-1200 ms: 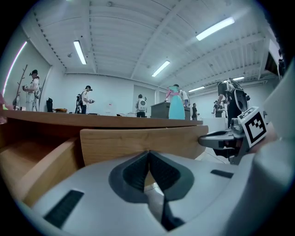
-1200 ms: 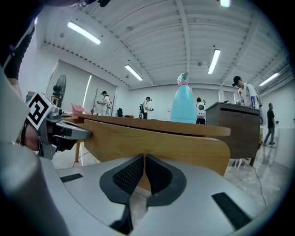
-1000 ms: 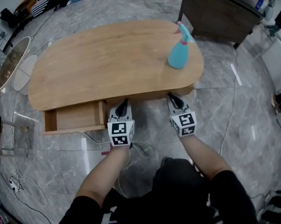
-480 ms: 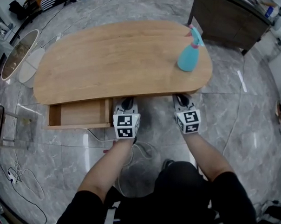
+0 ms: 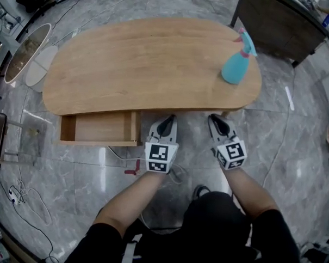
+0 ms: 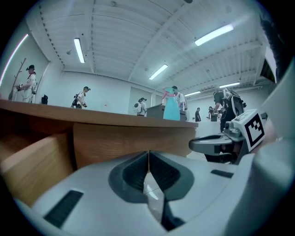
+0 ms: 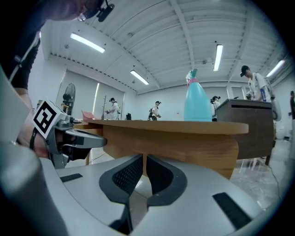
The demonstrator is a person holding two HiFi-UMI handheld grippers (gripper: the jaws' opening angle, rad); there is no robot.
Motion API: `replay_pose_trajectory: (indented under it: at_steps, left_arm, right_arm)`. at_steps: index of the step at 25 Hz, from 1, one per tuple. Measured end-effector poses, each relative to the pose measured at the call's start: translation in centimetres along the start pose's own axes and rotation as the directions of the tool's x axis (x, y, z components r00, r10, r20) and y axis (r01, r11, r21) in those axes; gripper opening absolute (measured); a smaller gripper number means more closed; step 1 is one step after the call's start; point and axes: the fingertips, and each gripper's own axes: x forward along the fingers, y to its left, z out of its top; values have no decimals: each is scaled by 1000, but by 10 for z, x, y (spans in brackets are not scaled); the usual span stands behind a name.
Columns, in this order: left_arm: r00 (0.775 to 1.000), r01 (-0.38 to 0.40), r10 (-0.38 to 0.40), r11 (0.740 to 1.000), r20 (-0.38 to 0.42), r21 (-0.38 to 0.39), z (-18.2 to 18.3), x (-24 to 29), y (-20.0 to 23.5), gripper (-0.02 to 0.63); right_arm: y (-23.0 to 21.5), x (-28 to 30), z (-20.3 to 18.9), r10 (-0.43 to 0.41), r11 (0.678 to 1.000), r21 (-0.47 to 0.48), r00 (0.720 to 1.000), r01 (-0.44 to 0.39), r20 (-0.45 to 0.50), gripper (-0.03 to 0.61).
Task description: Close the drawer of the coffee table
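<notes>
Well, the coffee table (image 5: 146,62) fills the upper middle of the head view, a rounded slab of light wood on a grey marble floor (image 5: 295,139). Its drawer (image 5: 99,128) stands pulled out from the near edge at centre left – a shallow box of the same wood, its bare bottom showing and its front board lying parallel to the table edge. Open floor lies below the drawer front, crossed by a thin cable (image 5: 120,156).

The left gripper (image 5: 166,124) sits just right of the drawer's right corner, jaws pressed together on nothing. The right gripper (image 5: 215,120) is under the table edge further right, jaws likewise together and empty. A teal spray bottle (image 5: 236,66) stands upright near the table's right end.
</notes>
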Motion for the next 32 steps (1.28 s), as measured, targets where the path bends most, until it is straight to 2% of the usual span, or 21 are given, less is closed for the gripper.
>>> replay_pose_trajectory:
  at_steps: [2, 4, 9, 12, 15, 19, 22, 24, 27, 32]
  left_arm:
    - [999, 29, -29, 1000, 24, 7, 10, -12, -18, 9]
    - [999, 42, -41, 999, 35, -6, 17, -27, -26, 8]
    - [999, -26, 31, 993, 42, -118, 33, -69, -22, 8]
    - [998, -52, 55, 994, 27, -99, 63, -92, -20, 8]
    - [999, -47, 48, 996, 4, -79, 104, -114, -23, 8]
    - [999, -42, 41, 997, -12, -68, 160, -147, -20, 8]
    - [998, -63, 62, 996, -23, -57, 200, -174, -15, 8]
    - [995, -83, 80, 995, -57, -61, 215, -194, -12, 9]
    - [986, -126, 118, 990, -116, -66, 233, -227, -12, 8]
    - [950, -226, 207, 973, -234, -55, 244, -272, -2, 8]
  right_arm:
    - [17, -19, 18, 60, 998, 9, 997, -61, 40, 21]
    - [34, -36, 36, 87, 995, 37, 995, -89, 54, 21]
    - [79, -62, 92, 155, 986, 52, 986, -158, 56, 21]
    - [96, -75, 129, 175, 982, 67, 983, -179, 63, 21]
    - [103, -88, 171, 155, 980, 116, 985, -163, 75, 21]
    - [101, -109, 225, 69, 974, 208, 993, -88, 98, 21]
    - [101, -129, 259, 43, 969, 239, 993, -68, 105, 21]
    - [107, -140, 277, 66, 963, 253, 991, -94, 118, 21]
    - [121, -154, 300, 144, 955, 244, 983, -168, 116, 21]
    - [122, -164, 342, 225, 948, 209, 970, -240, 92, 21]
